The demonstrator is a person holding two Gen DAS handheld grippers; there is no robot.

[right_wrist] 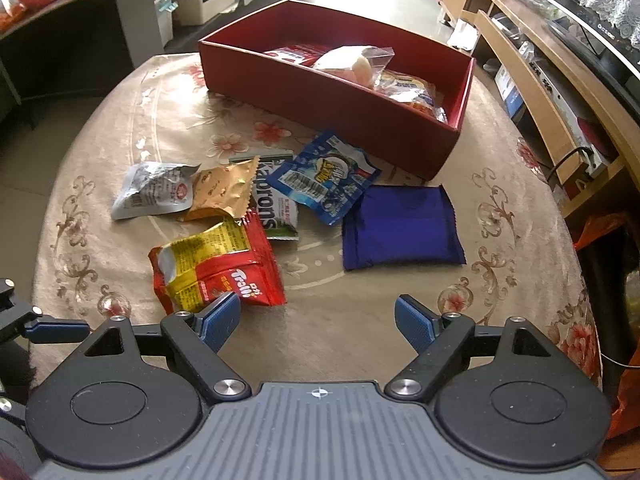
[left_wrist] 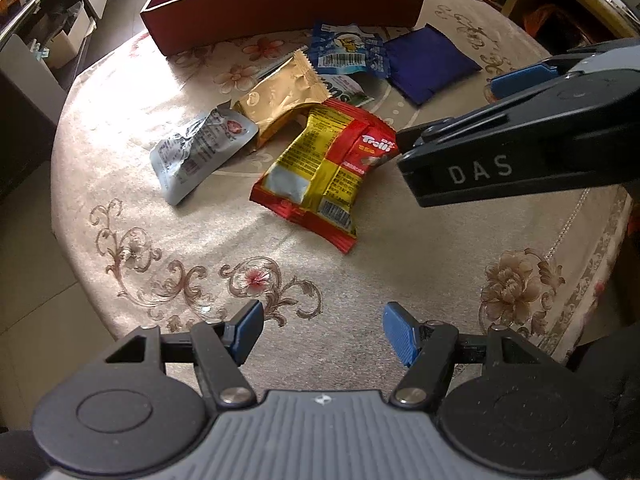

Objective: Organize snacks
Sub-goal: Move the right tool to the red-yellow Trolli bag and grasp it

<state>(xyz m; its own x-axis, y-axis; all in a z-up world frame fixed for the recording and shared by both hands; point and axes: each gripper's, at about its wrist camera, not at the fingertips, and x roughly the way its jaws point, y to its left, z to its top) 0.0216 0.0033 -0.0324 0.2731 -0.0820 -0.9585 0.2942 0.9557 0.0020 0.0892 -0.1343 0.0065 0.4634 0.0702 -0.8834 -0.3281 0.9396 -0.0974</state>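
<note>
Several snack packets lie loose on the round table. A red and yellow Trolli packet (left_wrist: 320,168) (right_wrist: 216,272) is nearest. Behind it are a silver packet (right_wrist: 152,192), a gold packet (right_wrist: 224,192), a green and white packet (right_wrist: 276,200), a light blue packet (right_wrist: 324,176) and a dark blue packet (right_wrist: 400,228). My right gripper (right_wrist: 318,316) (left_wrist: 448,116) is open and holds nothing. Its left pad sits at the Trolli packet's edge; I cannot tell if they touch. My left gripper (left_wrist: 324,332) hangs open over bare cloth in front of the packets.
A red box (right_wrist: 320,96) stands at the far side of the table (left_wrist: 360,264) with a clear bag (right_wrist: 356,64) and other snacks inside. A wooden shelf unit (right_wrist: 540,92) runs along the right. Desks and cartons stand on the left.
</note>
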